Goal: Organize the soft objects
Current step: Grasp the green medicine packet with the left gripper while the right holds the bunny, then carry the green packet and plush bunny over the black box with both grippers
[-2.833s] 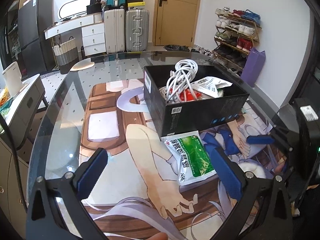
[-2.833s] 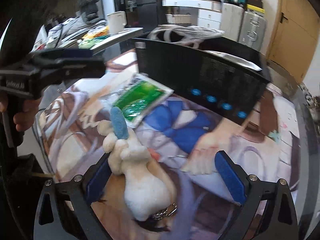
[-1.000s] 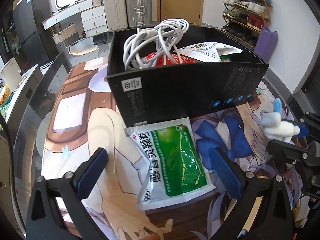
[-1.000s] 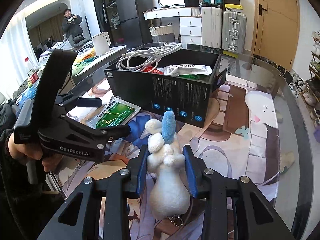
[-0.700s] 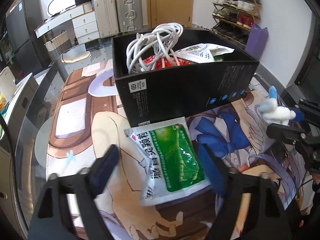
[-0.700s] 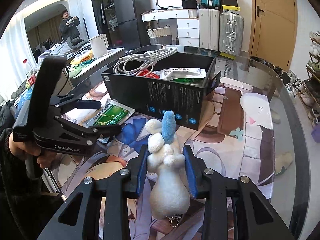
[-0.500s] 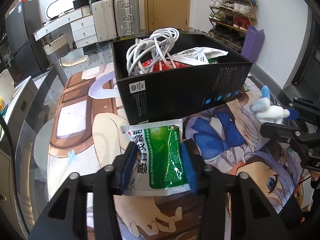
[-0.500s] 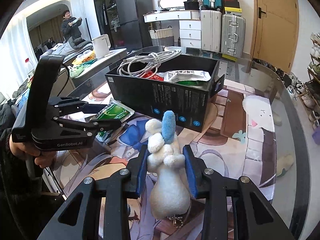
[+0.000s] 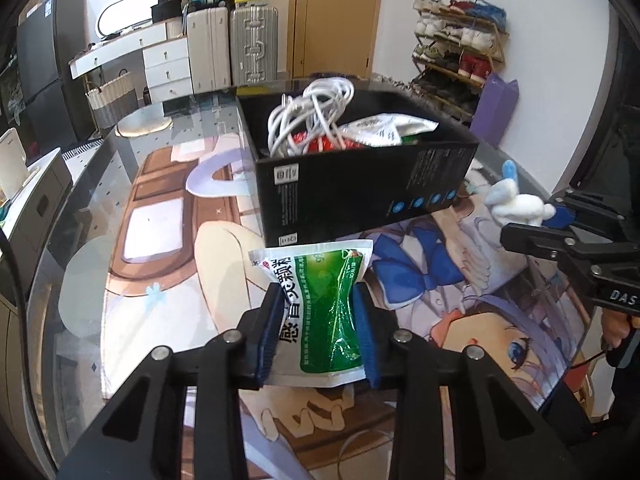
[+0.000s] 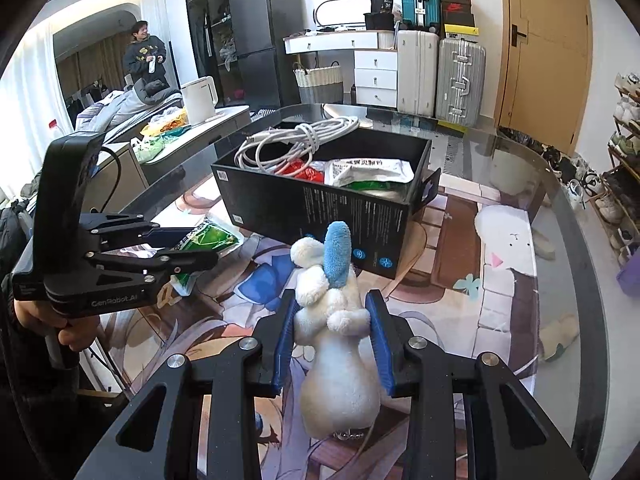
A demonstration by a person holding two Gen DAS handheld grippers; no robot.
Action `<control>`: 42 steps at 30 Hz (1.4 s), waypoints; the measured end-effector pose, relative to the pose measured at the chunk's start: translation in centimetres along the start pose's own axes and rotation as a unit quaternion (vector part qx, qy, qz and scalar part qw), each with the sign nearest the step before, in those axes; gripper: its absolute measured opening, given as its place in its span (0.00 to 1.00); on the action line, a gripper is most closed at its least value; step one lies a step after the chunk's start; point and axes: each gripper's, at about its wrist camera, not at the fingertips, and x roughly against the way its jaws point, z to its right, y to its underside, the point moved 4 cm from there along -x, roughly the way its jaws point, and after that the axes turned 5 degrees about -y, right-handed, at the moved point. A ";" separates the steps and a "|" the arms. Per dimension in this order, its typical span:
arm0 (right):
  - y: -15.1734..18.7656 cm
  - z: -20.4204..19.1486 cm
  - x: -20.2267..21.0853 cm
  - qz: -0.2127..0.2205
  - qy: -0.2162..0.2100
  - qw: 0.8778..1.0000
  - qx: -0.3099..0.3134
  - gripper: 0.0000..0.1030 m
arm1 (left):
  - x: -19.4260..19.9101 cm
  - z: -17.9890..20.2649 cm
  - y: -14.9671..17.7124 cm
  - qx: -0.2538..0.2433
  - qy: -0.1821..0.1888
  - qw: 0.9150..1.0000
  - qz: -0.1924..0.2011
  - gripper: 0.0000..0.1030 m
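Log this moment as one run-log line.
left gripper: shut on green packet | right gripper: shut on plush toy | black box: open, part-filled

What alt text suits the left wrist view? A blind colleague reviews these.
The left gripper pinches a green packet between its fingers before a black box holding white cables; at right, the right gripper holds a plush toy.

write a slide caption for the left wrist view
Left gripper clamps a green sachet before the black box of cables, while the right gripper holds a plush toy.
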 end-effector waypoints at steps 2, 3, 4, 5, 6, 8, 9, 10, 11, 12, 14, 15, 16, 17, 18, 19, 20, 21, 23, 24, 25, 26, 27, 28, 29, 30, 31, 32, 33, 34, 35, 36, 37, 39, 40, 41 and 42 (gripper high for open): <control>-0.1 0.0 0.2 0.005 0.000 1.000 -0.001 0.34 | 0.4 -0.2 -0.2 0.004 0.000 1.000 0.005 0.32; -0.2 0.0 0.3 0.007 0.001 1.000 -0.001 0.34 | 0.6 -0.2 -0.3 0.005 0.000 1.000 0.008 0.32; -0.2 0.1 0.4 0.009 0.000 1.000 -0.002 0.34 | 0.8 -0.3 -0.3 0.007 0.001 1.000 0.011 0.32; -0.3 0.2 0.5 0.012 0.000 1.000 -0.004 0.34 | 1.1 -0.4 -0.4 0.012 0.005 1.000 0.016 0.32; -0.3 0.2 0.5 0.013 -0.001 1.000 -0.005 0.34 | 1.3 -0.2 -0.7 0.016 0.008 1.000 0.020 0.32; -0.5 0.4 0.6 0.020 -0.002 1.000 -0.011 0.34 | 1.8 -0.2 -0.9 0.018 0.006 0.999 0.026 0.32; -0.6 0.5 0.7 0.023 -0.002 1.000 -0.013 0.34 | 1.9 -0.3 -1.0 0.019 0.006 0.999 0.029 0.32; -0.7 0.6 0.9 0.025 -0.001 1.000 -0.014 0.34 | 2.2 -0.3 -1.2 0.021 0.008 0.999 0.033 0.32; -0.8 0.6 1.1 0.030 0.001 0.999 -0.013 0.34 | 2.4 -0.3 -1.3 0.022 0.009 0.999 0.036 0.32; -1.1 0.6 1.3 0.033 0.000 0.999 -0.014 0.34 | 2.6 -0.4 -1.6 0.024 0.009 0.999 0.040 0.32; -1.5 0.6 1.7 0.042 0.001 0.999 -0.013 0.34 | 3.2 -0.4 -2.2 0.026 0.012 0.998 0.048 0.32; -1.8 0.6 1.9 0.046 0.001 0.999 -0.013 0.34 | 3.4 -0.5 -2.4 0.027 0.012 0.998 0.052 0.32; -2.0 0.7 2.0 0.049 0.001 0.999 -0.013 0.34 | 3.7 -0.5 -2.7 0.029 0.012 0.998 0.058 0.32; -2.4 0.7 2.3 0.054 0.001 0.998 -0.013 0.34 | 4.0 -0.5 -3.0 0.030 0.015 0.997 0.063 0.32; -2.7 0.9 2.4 0.058 0.001 0.998 -0.013 0.34 | 4.3 -0.6 -3.3 0.032 0.016 0.997 0.066 0.32; -2.9 0.9 2.6 0.061 0.002 0.998 -0.012 0.34 | 4.5 -0.7 -3.6 0.034 0.016 0.997 0.071 0.32; -3.2 1.0 2.7 0.064 0.003 0.998 -0.012 0.34 | 4.7 -0.9 -3.8 0.035 0.015 0.997 0.073 0.32; -3.5 1.0 2.8 0.066 0.003 0.998 -0.011 0.34 | 4.8 -1.0 -4.2 0.036 0.013 0.996 0.075 0.32; -4.0 1.2 2.9 0.070 0.005 0.997 -0.012 0.34 | 5.0 -1.3 -4.7 0.039 0.010 0.996 0.080 0.32; -4.3 1.3 3.0 0.073 0.004 0.997 -0.013 0.34 | 5.1 -1.4 -5.1 0.039 0.011 0.996 0.083 0.32; -4.5 1.3 3.1 0.074 0.004 0.997 -0.014 0.34 | 5.1 -1.5 -5.4 0.040 0.012 0.995 0.086 0.32; -4.7 1.4 3.0 0.075 0.005 0.997 -0.014 0.34 | 5.2 -1.5 -5.8 0.040 0.012 0.995 0.089 0.32; -4.9 1.5 2.9 0.076 0.004 0.997 -0.015 0.34 | 5.2 -1.6 -6.1 0.039 0.012 0.995 0.092 0.32; -5.0 1.6 2.9 0.076 0.004 0.997 -0.015 0.34 | 5.1 -1.6 -6.4 0.039 0.012 0.995 0.093 0.32; -5.3 1.8 2.7 0.076 0.003 0.997 -0.015 0.34 | 5.0 -1.6 -6.7 0.039 0.012 0.995 0.094 0.32; -5.4 1.8 2.6 0.076 0.002 0.997 -0.016 0.34 | 4.8 -1.6 -7.1 0.040 0.011 0.995 0.095 0.32; -5.6 1.9 2.3 0.076 0.002 0.997 -0.017 0.34 | 4.7 -1.7 -7.5 0.042 0.011 0.994 0.097 0.32; -5.9 2.0 2.2 0.076 0.000 0.997 -0.018 0.34 | 4.6 -1.8 -7.9 0.044 0.013 0.994 0.098 0.32; -6.1 2.2 2.0 0.077 -0.001 0.997 -0.019 0.34 | 4.4 -1.8 -8.3 0.046 0.016 0.994 0.100 0.32; -6.3 2.4 1.8 0.076 -0.002 0.997 -0.021 0.34 | 4.3 -1.7 -8.6 0.046 0.016 0.994 0.101 0.32; -6.5 2.5 1.8 0.077 -0.002 0.997 -0.021 0.34 | 4.1 -1.7 -8.9 0.046 0.015 0.994 0.101 0.32; -6.8 2.7 1.6 0.077 -0.002 0.997 -0.021 0.34 | 3.8 -1.7 -9.3 0.045 0.015 0.994 0.102 0.32; -7.1 2.8 1.5 0.078 -0.003 0.997 -0.021 0.34 | 3.7 -1.7 -9.5 0.045 0.016 0.994 0.101 0.32; -7.6 3.2 1.2 0.079 -0.002 0.997 -0.023 0.34 | 3.2 -1.8 -10.1 0.043 0.015 0.994 0.101 0.32; -7.9 3.4 1.0 0.079 -0.003 0.997 -0.024 0.34 | 2.9 -1.9 -10.4 0.043 0.016 0.994 0.099 0.32; -8.1 3.5 0.8 0.079 -0.003 0.997 -0.026 0.34 | 2.6 -1.9 -10.6 0.043 0.015 0.994 0.098 0.32; -8.4 3.7 0.6 0.079 -0.004 0.997 -0.027 0.34 | 2.2 -2.0 -10.9 0.043 0.016 0.994 0.097 0.32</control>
